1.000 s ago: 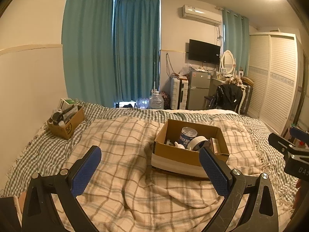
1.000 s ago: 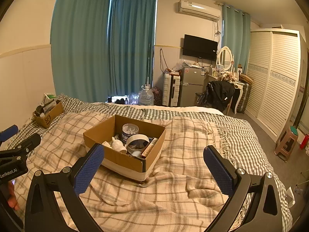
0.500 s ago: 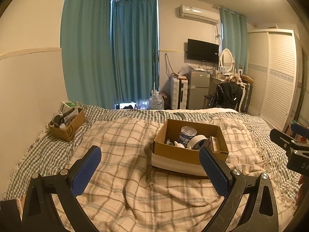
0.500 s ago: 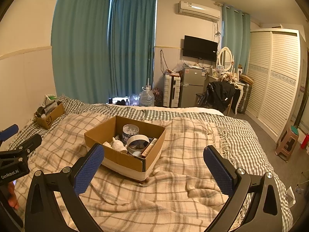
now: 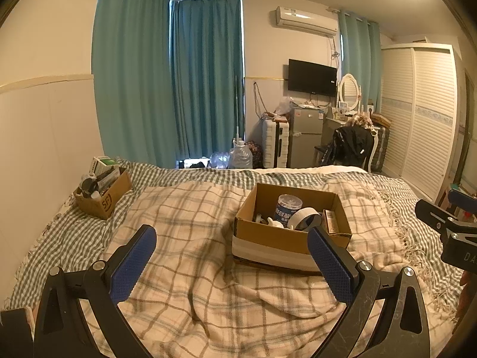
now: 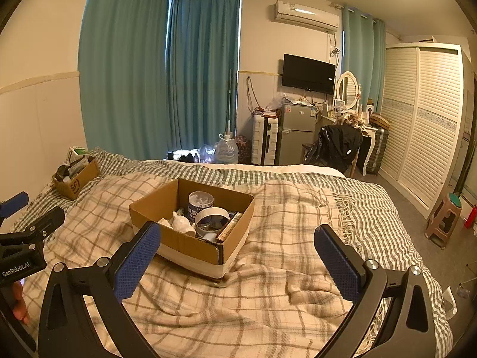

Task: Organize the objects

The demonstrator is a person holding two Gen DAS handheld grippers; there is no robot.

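An open cardboard box sits on the plaid blanket in the middle of the bed. In it are a blue-labelled canister, a white tape roll, a small white figure and a slim brown carton. My left gripper is open and empty, above the blanket short of the box. My right gripper is open and empty, near the box's front corner. A second, smaller box full of items stands at the far left.
The plaid blanket lies rumpled over a green checked sheet. A wall runs along the bed's left side. Beyond the bed are curtains, water jugs, a fridge, a chair with a black jacket and a wardrobe. A stool stands at the right.
Both views have shifted only slightly; the box sits a little nearer in the left wrist view. Both grippers stay open and empty.
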